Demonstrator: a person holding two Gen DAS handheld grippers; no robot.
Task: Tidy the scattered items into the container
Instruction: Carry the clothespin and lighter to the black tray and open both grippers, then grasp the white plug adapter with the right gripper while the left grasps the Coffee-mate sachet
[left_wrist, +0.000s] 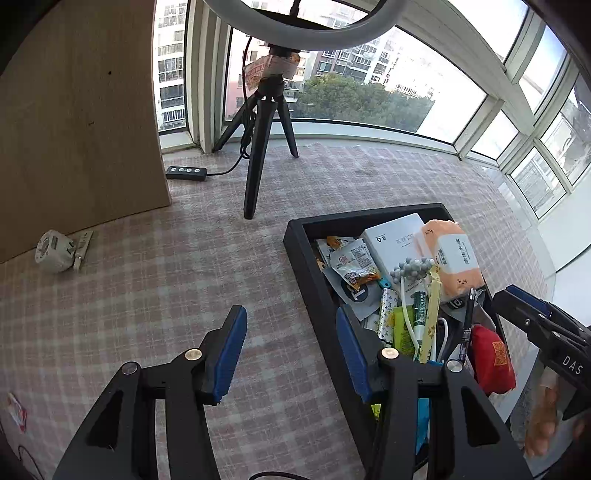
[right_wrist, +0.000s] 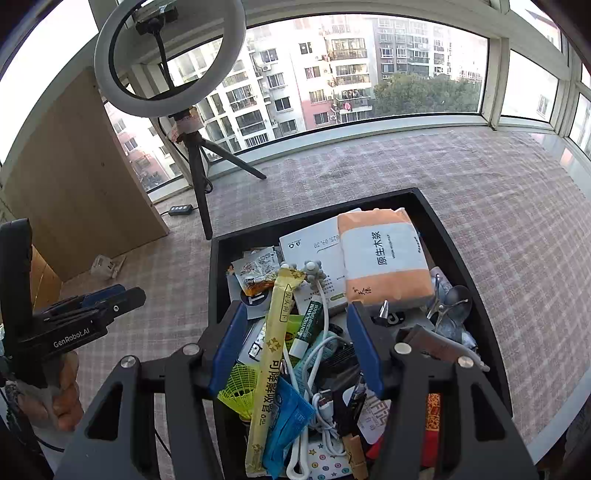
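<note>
left wrist view shows the left gripper (left_wrist: 291, 350) with its blue-padded jaws spread apart and nothing between them, hovering over the pink checked tablecloth (left_wrist: 184, 280); its right-hand finger overlaps the near left wall of the black container (left_wrist: 306, 258), which lies ahead and to the right of the tool. ahead and to the left of the tool a small white plug adapter (left_wrist: 59, 251) lies alone on the cloth beside a wooden board (left_wrist: 77, 122), and straight ahead stands the tripod (left_wrist: 258, 147) of a ring light (left_wrist: 303, 37). the right gripper (left_wrist: 532, 310) shows at the right edge, past the container's far side; from here i cannot tell how its jaws stand. right wrist view shows the right gripper (right_wrist: 295, 343) directly over the container (right_wrist: 461, 251), jaws wide apart and holding nothing. below and between its fingers lie a long yellow straw packet (right_wrist: 273, 354), a white cable (right_wrist: 317, 354), a green lip balm tube (right_wrist: 308, 325) and a blue sachet (right_wrist: 288, 417). just ahead of the tool an orange tissue pack (right_wrist: 384, 258) rests on a white box (right_wrist: 310, 243); a metal spoon (right_wrist: 456, 299) lies ahead to the right. the left gripper (right_wrist: 107, 299) is off to the left, over the cloth outside the container.
</note>
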